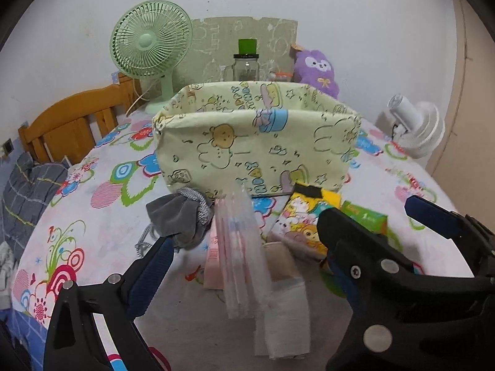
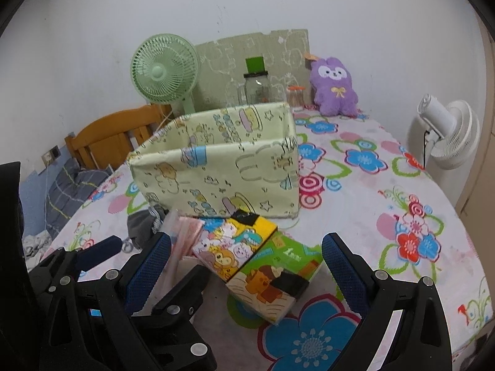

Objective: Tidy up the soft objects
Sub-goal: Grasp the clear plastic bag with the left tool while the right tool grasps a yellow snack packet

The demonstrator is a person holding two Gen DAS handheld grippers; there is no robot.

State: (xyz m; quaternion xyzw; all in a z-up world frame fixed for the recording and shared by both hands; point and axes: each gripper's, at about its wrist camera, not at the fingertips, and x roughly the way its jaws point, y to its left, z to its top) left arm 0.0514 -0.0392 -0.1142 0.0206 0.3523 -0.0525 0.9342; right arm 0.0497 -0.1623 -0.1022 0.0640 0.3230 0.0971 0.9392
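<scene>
- The left tool (image 1: pixel 244 244) hangs wide and holds nothing, its fingers to either side of a clear plastic sleeve (image 1: pixel 239 253) and a white folded cloth (image 1: pixel 283 315) on the tabletop (image 1: pixel 102 185)
- The right tool (image 2: pixel 246 247) is likewise wide and bare, poised over the cartoon tissue pack (image 2: pixel 232 247) and the green tissue pack (image 2: pixel 278 275)
- I judge all of these light; the sleeve looks slippery and limp, so pinch its middle flat; the packs should squash, so take them across the narrow sides
- The grey drawstring pouch (image 1: pixel 179 216) is floppy; take its bunched neck
- The fabric bin (image 1: pixel 256 142) stands just behind, open-topped and soft-walled
- The green pack shows a "1"; the bin's print is too warped to read
</scene>
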